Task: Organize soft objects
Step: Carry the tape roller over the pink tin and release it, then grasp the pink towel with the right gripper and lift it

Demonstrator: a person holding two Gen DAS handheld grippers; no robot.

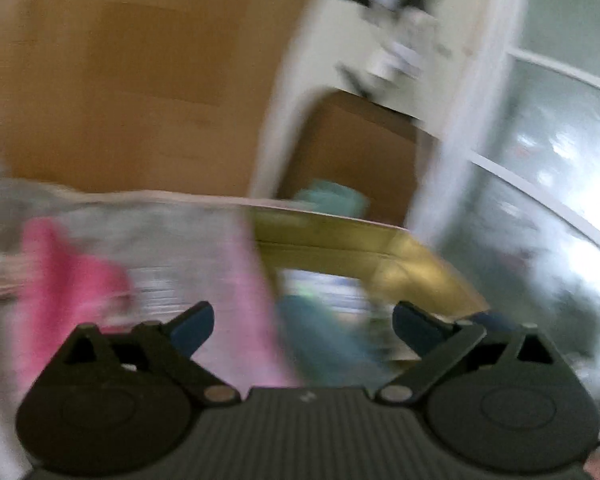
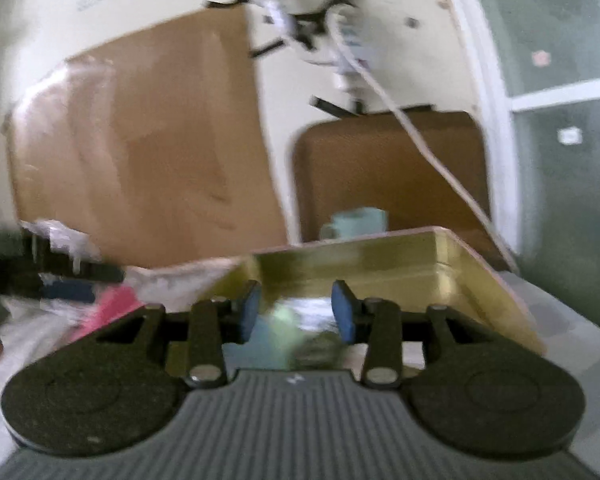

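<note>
The left wrist view is heavily blurred. My left gripper (image 1: 305, 326) stands wide open, with nothing between its blue pads (image 1: 194, 326). Beyond it lie a bright pink cloth (image 1: 56, 284), a pale pink fabric (image 1: 252, 304) and a teal cloth (image 1: 320, 340). The teal cloth lies at the mouth of a gold-coloured box (image 1: 364, 248). My right gripper (image 2: 297, 312) is partly open and faces the same gold box (image 2: 440, 268). A gap shows between its pads. Blurred teal and green soft things (image 2: 276, 336) lie past the pads, low in the box. A pink cloth (image 2: 108, 304) lies on white fabric to the left.
A large cardboard sheet (image 2: 140, 152) leans on the wall behind. A pale teal mug (image 2: 358, 222) stands behind the box, in front of a brown panel (image 2: 380, 168). A white cable (image 2: 420, 140) hangs down from the wall. A window (image 1: 560, 160) is on the right.
</note>
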